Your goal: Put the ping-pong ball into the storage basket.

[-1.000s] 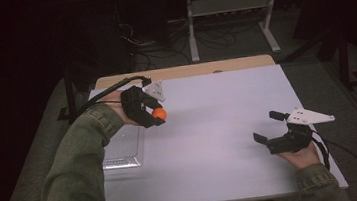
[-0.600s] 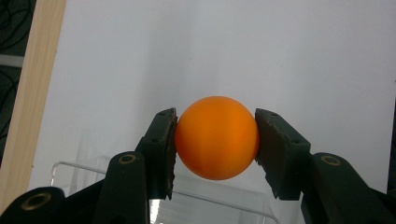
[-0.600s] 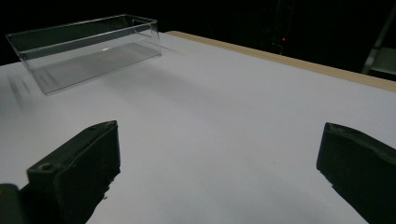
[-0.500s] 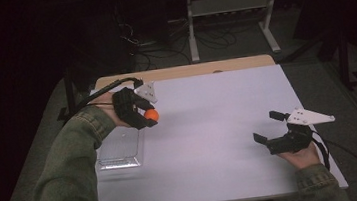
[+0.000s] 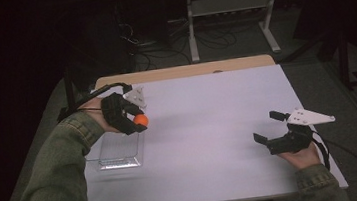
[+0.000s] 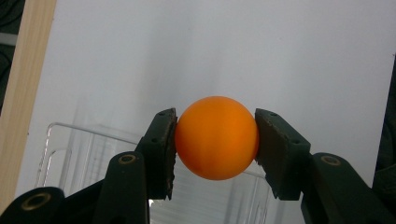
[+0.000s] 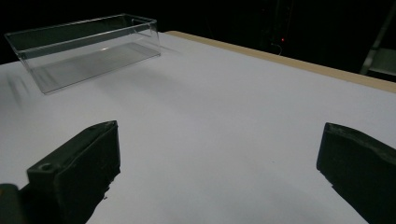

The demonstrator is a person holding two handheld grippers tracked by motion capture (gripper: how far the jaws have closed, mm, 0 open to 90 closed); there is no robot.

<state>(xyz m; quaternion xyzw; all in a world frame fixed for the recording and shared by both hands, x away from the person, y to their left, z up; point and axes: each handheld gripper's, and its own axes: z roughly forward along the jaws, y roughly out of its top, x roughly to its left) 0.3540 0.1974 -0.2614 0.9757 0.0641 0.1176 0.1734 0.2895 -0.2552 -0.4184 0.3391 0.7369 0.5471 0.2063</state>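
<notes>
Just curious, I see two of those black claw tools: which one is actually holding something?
The left gripper, by the clear box: its jaws clamp an orange ball. The right gripper stands open over bare table.

A clear box (image 5: 117, 154) sits on the white table (image 5: 209, 127).

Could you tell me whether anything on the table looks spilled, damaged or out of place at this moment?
Nothing stands out: the clear box sits upright and empty, the orange ball is held squarely in the left tool.
</notes>
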